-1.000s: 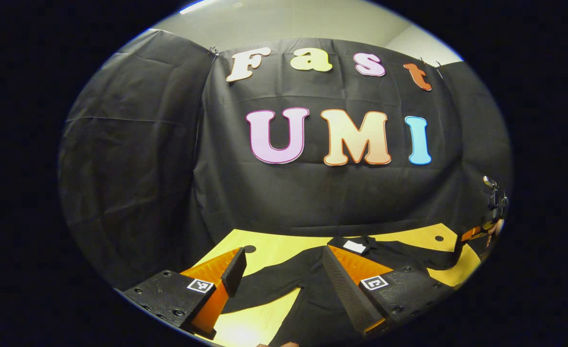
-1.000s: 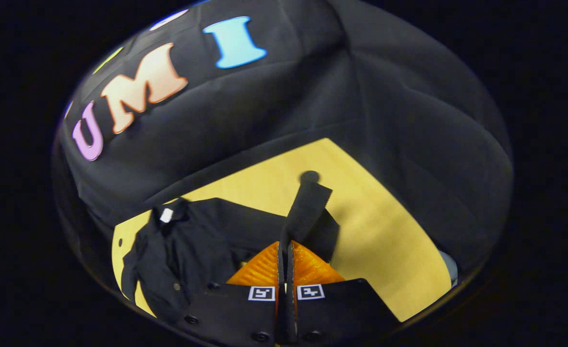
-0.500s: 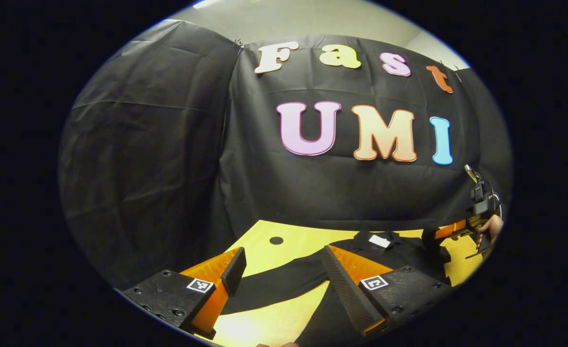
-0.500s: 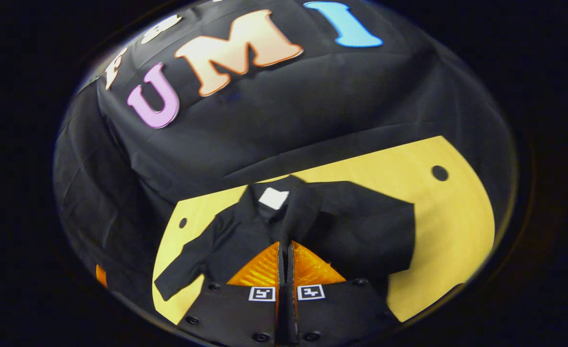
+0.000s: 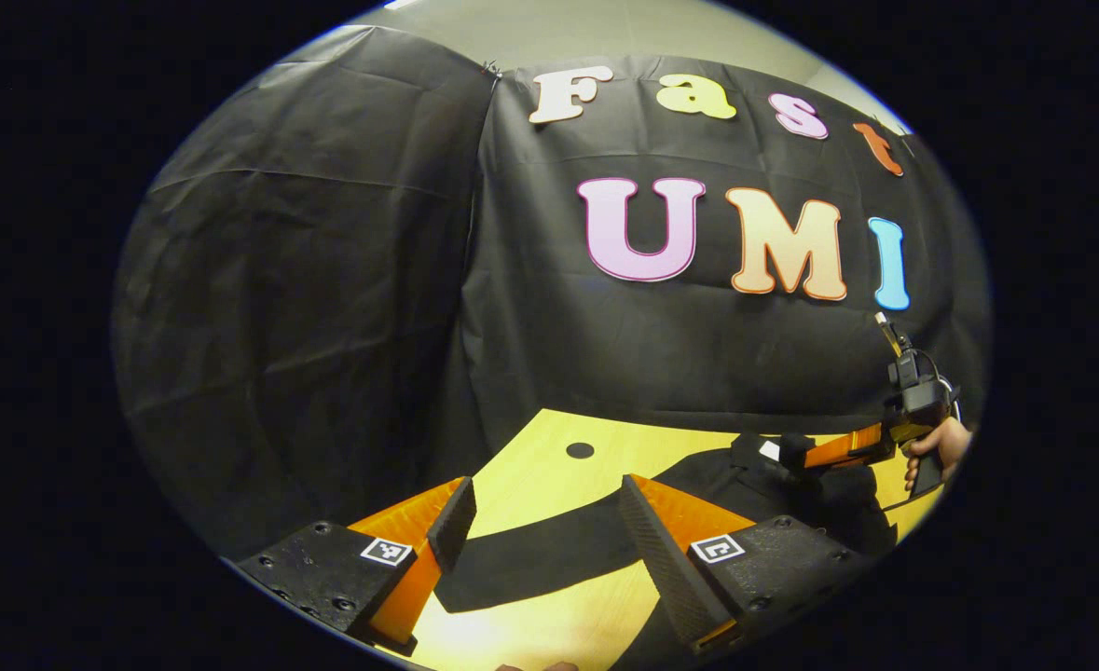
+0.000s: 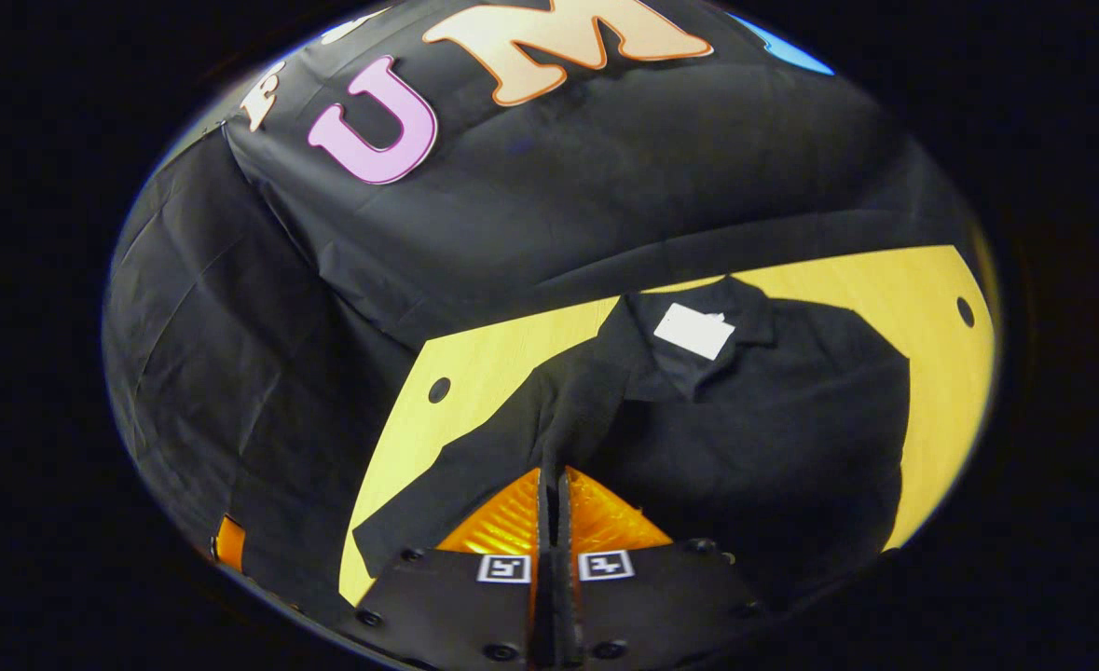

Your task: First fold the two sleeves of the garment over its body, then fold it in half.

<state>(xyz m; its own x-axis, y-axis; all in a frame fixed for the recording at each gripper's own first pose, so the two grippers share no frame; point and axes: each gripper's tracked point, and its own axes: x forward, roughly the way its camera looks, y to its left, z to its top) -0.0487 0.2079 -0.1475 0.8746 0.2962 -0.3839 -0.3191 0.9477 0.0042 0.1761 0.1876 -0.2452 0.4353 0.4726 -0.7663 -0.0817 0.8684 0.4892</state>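
- At the garment's [image 6: 754, 419] body: right gripper [image 6: 552, 485], fingers pressed together, pinching the right sleeve [image 6: 577, 410] over it.
- Beside the garment's left sleeve [image 5: 530, 559]: left gripper [image 5: 540, 522], spread wide, holding nothing.
- Under the garment: table [image 6: 474, 363].
- Step: first sleeve fold; next, release, then take the left sleeve.

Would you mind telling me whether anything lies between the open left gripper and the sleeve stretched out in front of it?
Nothing visible does. The left gripper is open above the bare wooden table, and the outstretched sleeve lies flat just past its fingers. The right gripper is off at the shirt's far side.
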